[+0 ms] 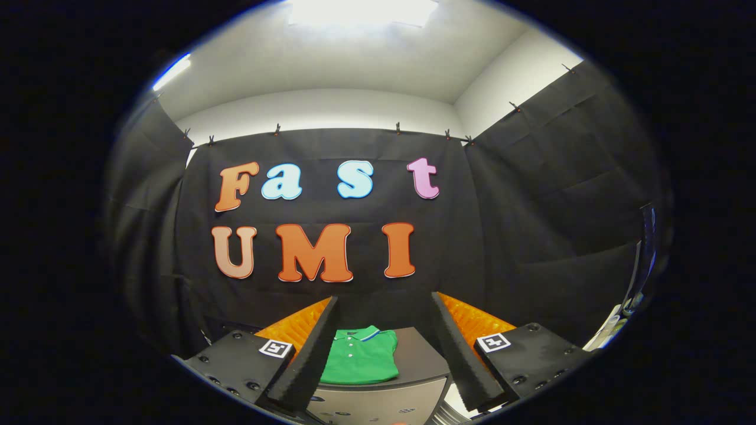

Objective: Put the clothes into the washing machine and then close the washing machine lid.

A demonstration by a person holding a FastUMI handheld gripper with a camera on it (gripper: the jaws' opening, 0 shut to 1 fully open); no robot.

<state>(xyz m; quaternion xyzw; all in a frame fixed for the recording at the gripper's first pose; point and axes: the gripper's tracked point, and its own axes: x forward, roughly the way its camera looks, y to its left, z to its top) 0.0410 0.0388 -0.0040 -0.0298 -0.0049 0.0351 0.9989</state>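
Green shirt (pixel 360 356) (folded), between spread gripper (pixel 384 354) fingers

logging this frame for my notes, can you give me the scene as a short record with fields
tool: open, fingers spread wide, holding nothing
garment: green polo shirt, folded, collar toward the booth wall
garment place: lying flat on a dark grey surface, seen between the fingers and ahead of them
contact: none, both fingers apart from the shirt
task stage: shirt not yet picked up
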